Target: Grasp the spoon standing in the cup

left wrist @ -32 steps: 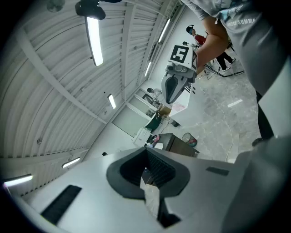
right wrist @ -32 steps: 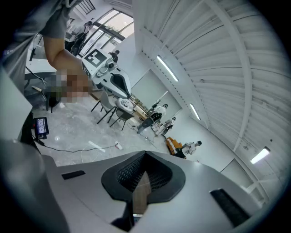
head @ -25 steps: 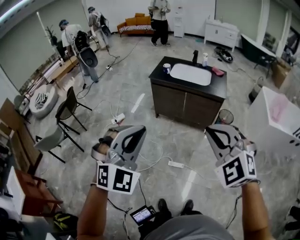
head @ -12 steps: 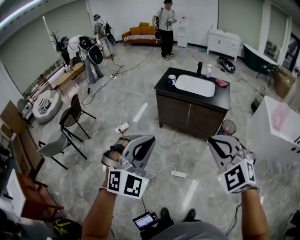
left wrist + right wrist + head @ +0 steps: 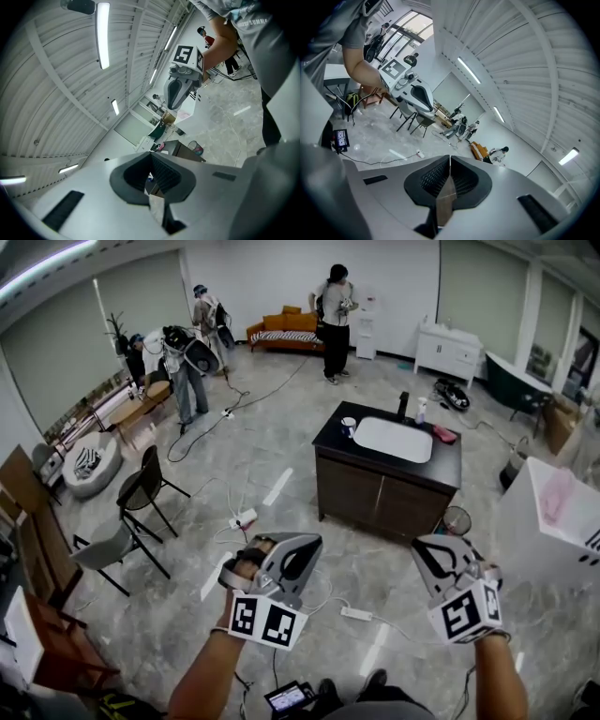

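Grey claws held out, and the cup is far across the room

Grey plastic is nearest to us: our left claw [image 5: 309,545] and our right claw [image 5: 419,545] are both squeezed shut with nothing in them. We think they are held up in front of us, pointing ahead, because we have to walk to the cup first. Each one has a cube [image 5: 267,622] with black and white squares on it, but those are patterns, not words. Past a lot of bare stone floor [image 5: 281,474] stands the dark table [image 5: 330,439] with a white sink [image 5: 392,439]. The cup [image 5: 348,426] sits on the table's left corner, just beside the sink and well apart from both claws. It is too small for us to see the spoon. The only letters we find are on the grey shirt [image 5: 262,37] in the left gripper view, starting "SUMM".
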The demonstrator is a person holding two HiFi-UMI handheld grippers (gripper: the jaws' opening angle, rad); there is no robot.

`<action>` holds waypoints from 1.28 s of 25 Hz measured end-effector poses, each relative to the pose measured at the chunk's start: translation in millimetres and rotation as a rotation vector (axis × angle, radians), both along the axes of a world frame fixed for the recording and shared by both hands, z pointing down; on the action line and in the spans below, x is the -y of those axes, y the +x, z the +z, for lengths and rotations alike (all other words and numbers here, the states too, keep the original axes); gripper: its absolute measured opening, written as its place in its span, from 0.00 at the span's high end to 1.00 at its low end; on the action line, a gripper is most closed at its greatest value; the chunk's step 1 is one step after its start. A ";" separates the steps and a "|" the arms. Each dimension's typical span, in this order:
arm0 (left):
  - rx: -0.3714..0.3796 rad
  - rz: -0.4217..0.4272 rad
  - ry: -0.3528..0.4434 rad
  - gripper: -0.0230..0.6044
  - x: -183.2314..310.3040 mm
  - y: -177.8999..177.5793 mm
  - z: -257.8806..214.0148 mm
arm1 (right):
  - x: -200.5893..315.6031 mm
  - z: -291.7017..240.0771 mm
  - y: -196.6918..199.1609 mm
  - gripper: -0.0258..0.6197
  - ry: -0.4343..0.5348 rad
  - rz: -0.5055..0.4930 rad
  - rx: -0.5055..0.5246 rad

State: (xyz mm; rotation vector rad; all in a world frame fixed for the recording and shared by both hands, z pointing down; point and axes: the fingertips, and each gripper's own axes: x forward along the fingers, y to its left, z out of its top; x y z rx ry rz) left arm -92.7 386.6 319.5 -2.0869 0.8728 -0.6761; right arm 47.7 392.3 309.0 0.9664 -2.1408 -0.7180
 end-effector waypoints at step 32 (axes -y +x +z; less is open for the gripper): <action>0.073 -0.076 -0.043 0.96 228.1 134.1 10.0 | 240.2 1.8 116.0 0.91 -0.023 -0.106 0.099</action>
